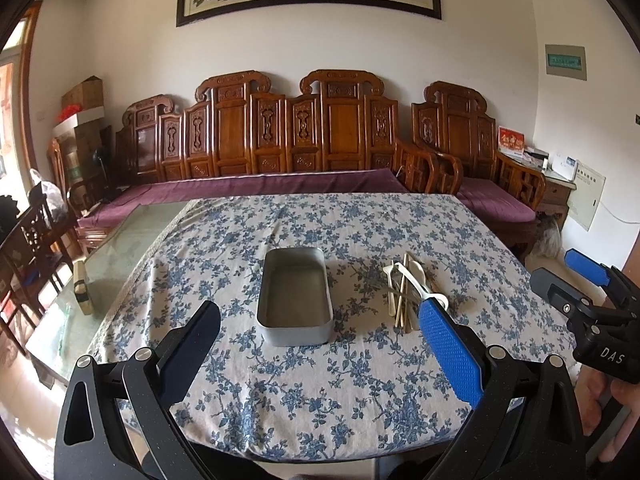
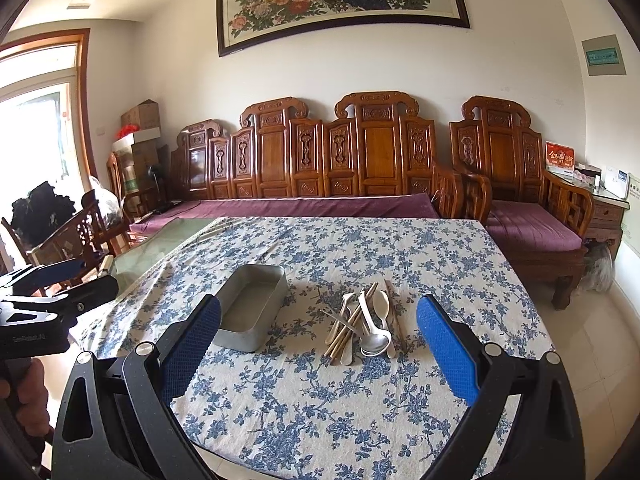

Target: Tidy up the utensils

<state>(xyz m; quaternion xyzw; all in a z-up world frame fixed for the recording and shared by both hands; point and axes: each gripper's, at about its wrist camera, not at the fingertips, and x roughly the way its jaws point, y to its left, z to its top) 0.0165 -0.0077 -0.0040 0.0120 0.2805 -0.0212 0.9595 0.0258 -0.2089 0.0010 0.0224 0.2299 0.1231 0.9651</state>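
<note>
An empty grey metal tin [image 1: 295, 297] sits mid-table on the blue floral cloth; it also shows in the right wrist view [image 2: 250, 308]. To its right lies a pile of utensils [image 1: 410, 294]: white spoons, a metal spoon and wooden chopsticks, crossed over each other; the pile is in the right wrist view too [image 2: 362, 326]. My left gripper [image 1: 320, 344] is open and empty, hovering just short of the tin. My right gripper [image 2: 318, 344] is open and empty, short of the pile; it also shows at the left view's right edge [image 1: 572, 280].
The floral tablecloth [image 1: 340, 392] covers most of a glass-topped table [image 1: 104, 256]. A small box [image 1: 82, 288] stands on the bare glass at left. A carved wooden bench with purple cushions [image 1: 260, 188] runs behind the table. A chair [image 1: 32, 236] stands at left.
</note>
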